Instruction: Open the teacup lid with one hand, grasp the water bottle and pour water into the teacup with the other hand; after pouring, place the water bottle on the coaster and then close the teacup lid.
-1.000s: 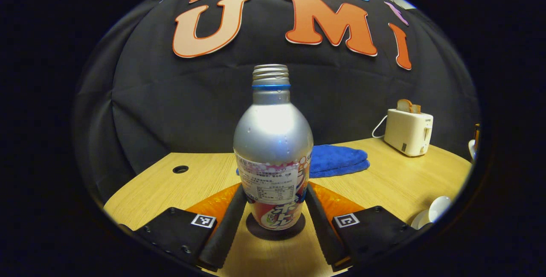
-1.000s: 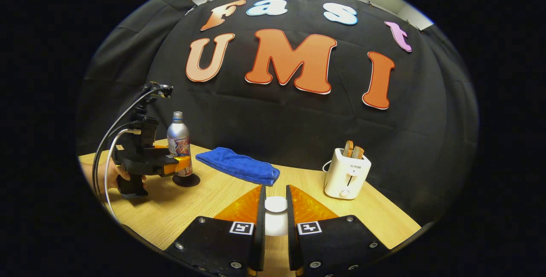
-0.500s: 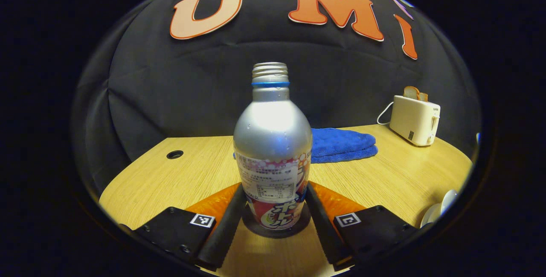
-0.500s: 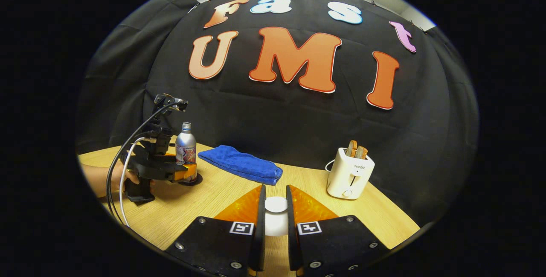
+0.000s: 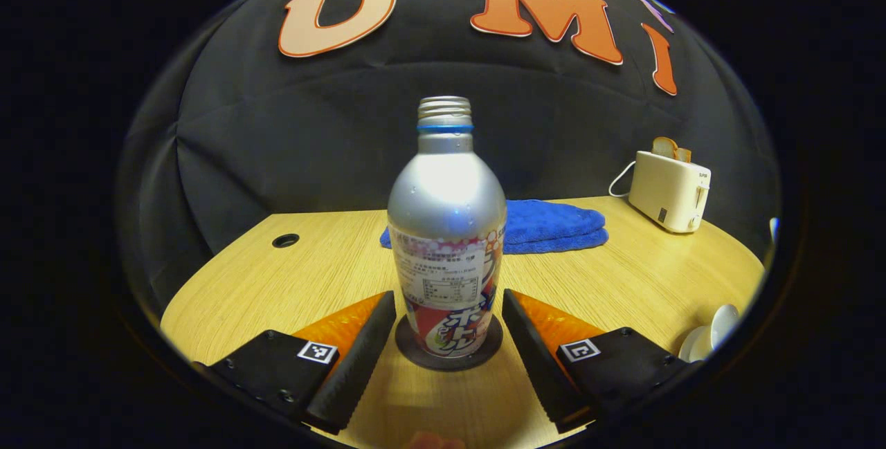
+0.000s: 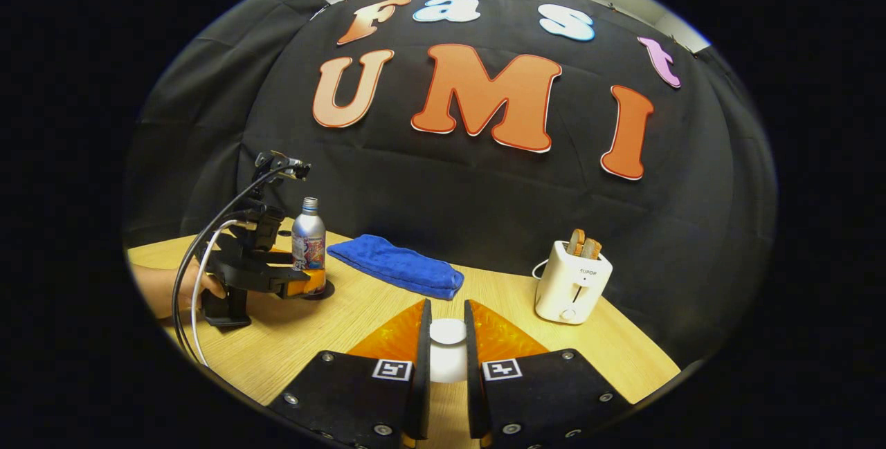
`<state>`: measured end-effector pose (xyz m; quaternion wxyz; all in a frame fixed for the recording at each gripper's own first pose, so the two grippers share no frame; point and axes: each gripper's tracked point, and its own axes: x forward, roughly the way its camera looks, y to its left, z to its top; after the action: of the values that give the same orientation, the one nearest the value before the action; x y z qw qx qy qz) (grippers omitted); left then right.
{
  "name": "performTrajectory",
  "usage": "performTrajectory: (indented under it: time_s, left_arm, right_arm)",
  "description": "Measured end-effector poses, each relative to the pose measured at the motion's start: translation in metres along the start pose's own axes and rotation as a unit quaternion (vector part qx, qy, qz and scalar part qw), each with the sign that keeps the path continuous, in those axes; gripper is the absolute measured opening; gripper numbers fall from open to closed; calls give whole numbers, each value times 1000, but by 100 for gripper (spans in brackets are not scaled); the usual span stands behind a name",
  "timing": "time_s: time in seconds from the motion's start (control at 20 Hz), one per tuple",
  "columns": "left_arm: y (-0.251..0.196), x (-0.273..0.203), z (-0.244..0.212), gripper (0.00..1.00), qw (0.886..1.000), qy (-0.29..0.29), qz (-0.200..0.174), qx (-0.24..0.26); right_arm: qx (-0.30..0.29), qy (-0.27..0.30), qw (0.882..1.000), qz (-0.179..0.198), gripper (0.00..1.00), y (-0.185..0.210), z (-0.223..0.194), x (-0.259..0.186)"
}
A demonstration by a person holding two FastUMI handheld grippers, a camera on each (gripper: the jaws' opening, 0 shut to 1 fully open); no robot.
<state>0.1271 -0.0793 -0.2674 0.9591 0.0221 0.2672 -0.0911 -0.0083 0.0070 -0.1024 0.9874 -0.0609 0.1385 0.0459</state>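
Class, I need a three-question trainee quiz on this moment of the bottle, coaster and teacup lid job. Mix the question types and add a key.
1. True or false: the water bottle stands upright on the coaster.
2. The left gripper is: A) clamped on the bottle, B) open with fingers either side of it, C) holding the towel.
3. What white thing does the right gripper hold between its fingers?

Key: 1 true; 2 B; 3 the teacup lid.
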Motion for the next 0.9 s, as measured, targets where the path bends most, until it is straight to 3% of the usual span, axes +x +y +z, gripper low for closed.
performTrajectory:
  time_s: [0.05,0.3,0.7,0.75,0.8,0.85,0.9]
  left_arm:
    - [-1,-5,-2,100,1000,3,-1,4]
    - [-2,-39,2,100,999,-18,-6,30]
    - [-6,-91,20,100,998,-62,-11,25]
    - [-6,-97,22,95,997,-69,-9,29]
    - [-6,-102,24,100,997,-76,-7,33]
    - [-8,-106,25,95,996,-80,-8,36]
    - [-9,-111,25,100,996,-84,-8,40]
  right_arm:
    - [1,2,1000,3,23,2,-1,0]
    - [10,12,999,28,23,22,-17,2]
    - [33,26,997,61,23,48,-45,15]
    - [39,30,997,64,23,50,-50,18]
    - [44,37,996,67,23,54,-56,21]
    - [47,41,996,68,23,55,-61,22]
    - [48,45,996,68,23,55,-63,23]
